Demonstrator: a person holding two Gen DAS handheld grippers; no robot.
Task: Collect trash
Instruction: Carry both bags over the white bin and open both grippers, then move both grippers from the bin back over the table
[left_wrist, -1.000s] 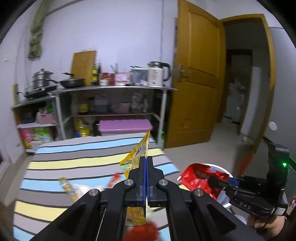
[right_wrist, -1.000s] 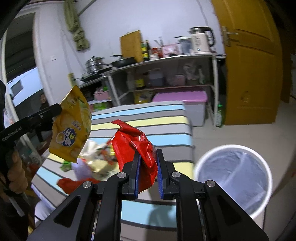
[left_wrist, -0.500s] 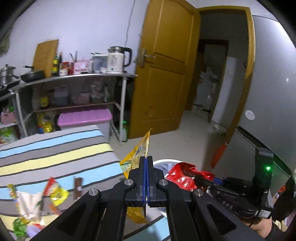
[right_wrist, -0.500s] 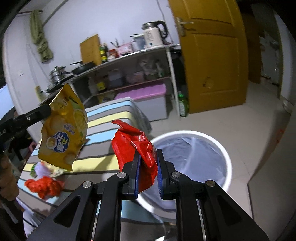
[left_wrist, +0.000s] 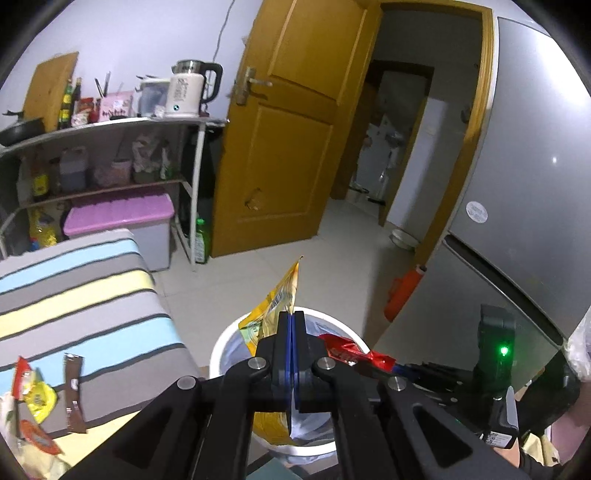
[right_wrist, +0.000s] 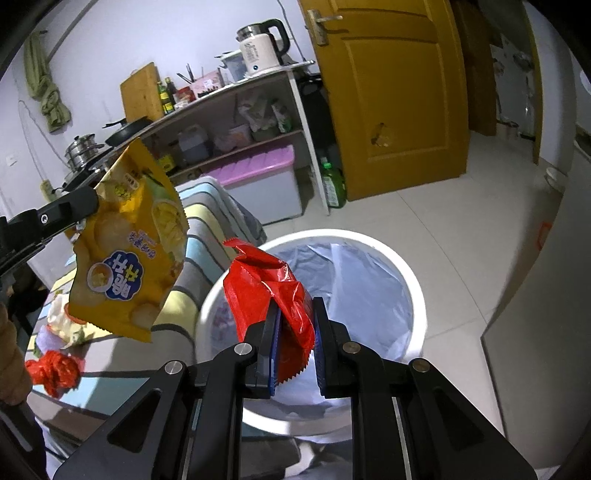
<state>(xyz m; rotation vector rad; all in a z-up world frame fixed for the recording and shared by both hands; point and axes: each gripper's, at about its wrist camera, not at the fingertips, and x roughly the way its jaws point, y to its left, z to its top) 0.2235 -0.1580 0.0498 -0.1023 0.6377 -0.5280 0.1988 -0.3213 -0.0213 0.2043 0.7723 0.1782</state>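
Right wrist: jaws pinch red wrapper above bin; left's clamp yellow bag.

Each camera sits just behind its own gripper, looking forward and down. Both share the white bin close ahead, with the shelf and door beyond.
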